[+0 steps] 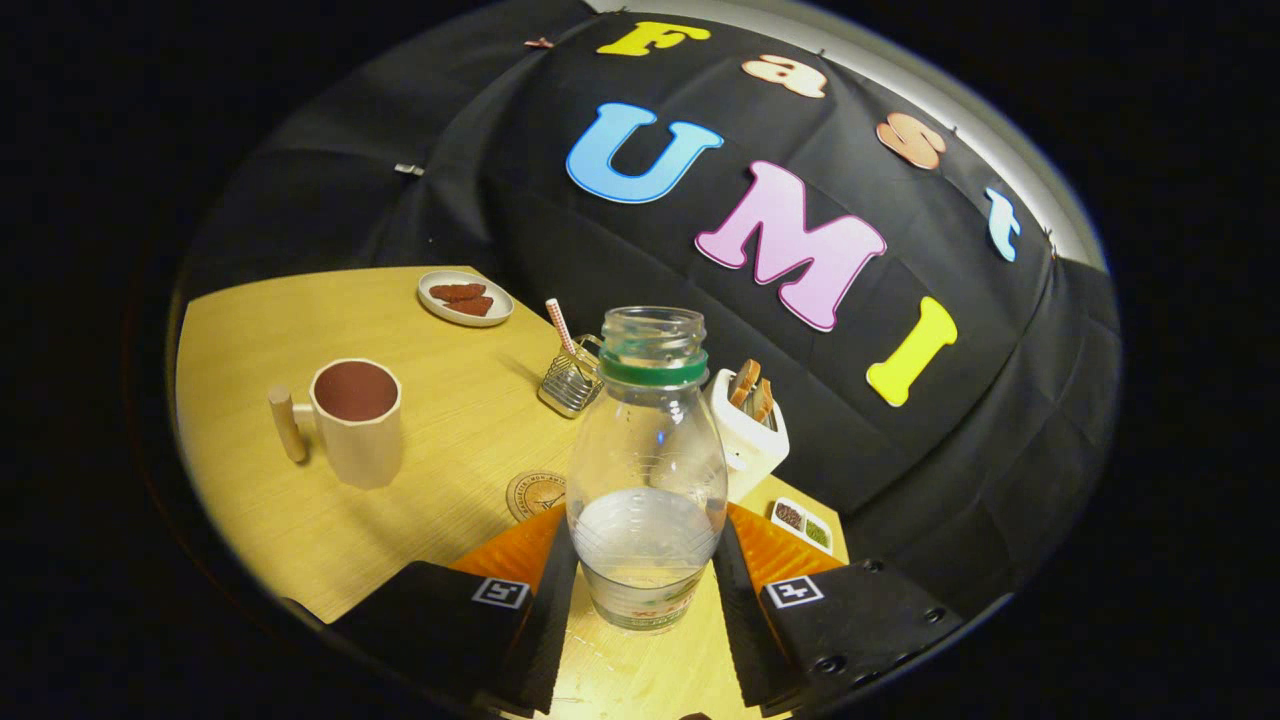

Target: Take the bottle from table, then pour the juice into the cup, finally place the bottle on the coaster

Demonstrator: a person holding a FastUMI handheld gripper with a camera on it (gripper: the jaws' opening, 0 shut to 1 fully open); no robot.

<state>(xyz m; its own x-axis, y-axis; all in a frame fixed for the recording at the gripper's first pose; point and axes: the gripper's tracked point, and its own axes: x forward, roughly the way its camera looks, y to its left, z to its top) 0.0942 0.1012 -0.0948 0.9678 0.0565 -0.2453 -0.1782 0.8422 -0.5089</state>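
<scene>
A clear, uncapped bottle [648, 450] with a green neck ring stands upright between my fingers, a little pale liquid in its lower part. My gripper [645, 540] is shut on the bottle, both fingers pressing its lower sides. A beige cup [355, 420] with a wooden handle and a reddish inside stands on the wooden table [440, 470], ahead and to the left of the fingers. A round brown coaster [535, 493] lies just beyond the left finger, between the cup and the bottle, partly hidden by them.
Beyond the bottle are a wire holder [570, 385] with a striped straw and a white box [748, 435] holding brown pieces. A small plate [465, 297] of brown food sits far back. A two-part dish [802, 522] lies beside the right finger, near the table's edge.
</scene>
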